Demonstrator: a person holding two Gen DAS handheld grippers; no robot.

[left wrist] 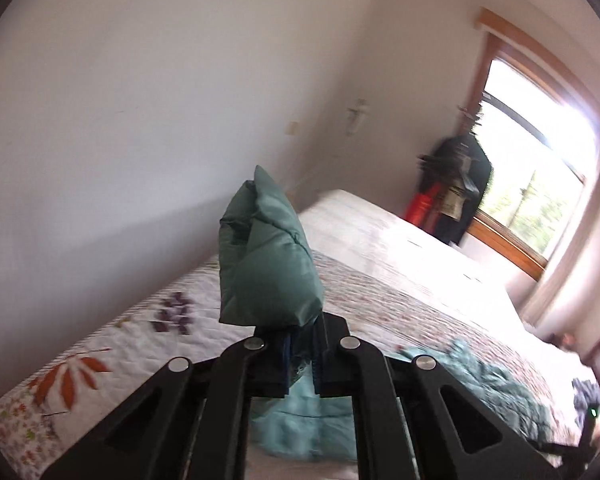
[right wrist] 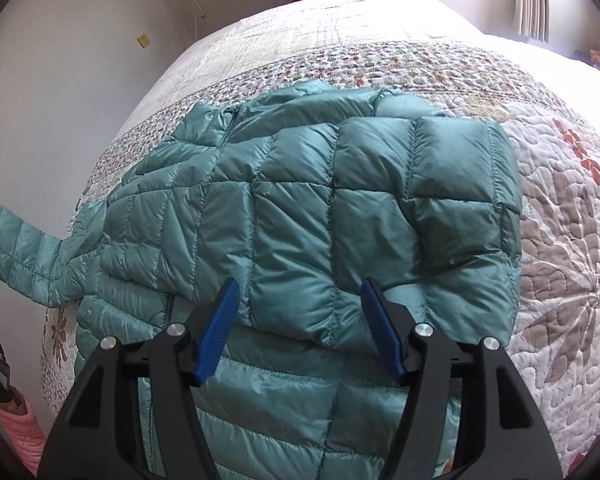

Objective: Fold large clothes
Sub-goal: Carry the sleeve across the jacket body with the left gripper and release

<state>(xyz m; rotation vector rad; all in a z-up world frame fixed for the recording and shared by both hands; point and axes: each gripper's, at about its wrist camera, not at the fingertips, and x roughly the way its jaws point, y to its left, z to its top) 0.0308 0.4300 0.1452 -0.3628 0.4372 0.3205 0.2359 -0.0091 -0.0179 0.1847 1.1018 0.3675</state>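
Over on the bed with the floral quilted bedspread [right wrist: 560, 208], the teal quilted puffer jacket [right wrist: 308, 208] lies spread out, one sleeve folded across its body. Left hand-held gripper [left wrist: 300, 354] is clamped on the cuff of the jacket's other sleeve [left wrist: 266, 256], lifted up off the bed. Right hand-held gripper [right wrist: 298, 330] hovers wide open just above the folded part, holding nothing.

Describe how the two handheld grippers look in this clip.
Both the left gripper and right gripper have matte black angular linkage arms with triangular cut-outs, joined by round silver pivot pins. The fingers carry ribbed blue pads. No cables or markings show.
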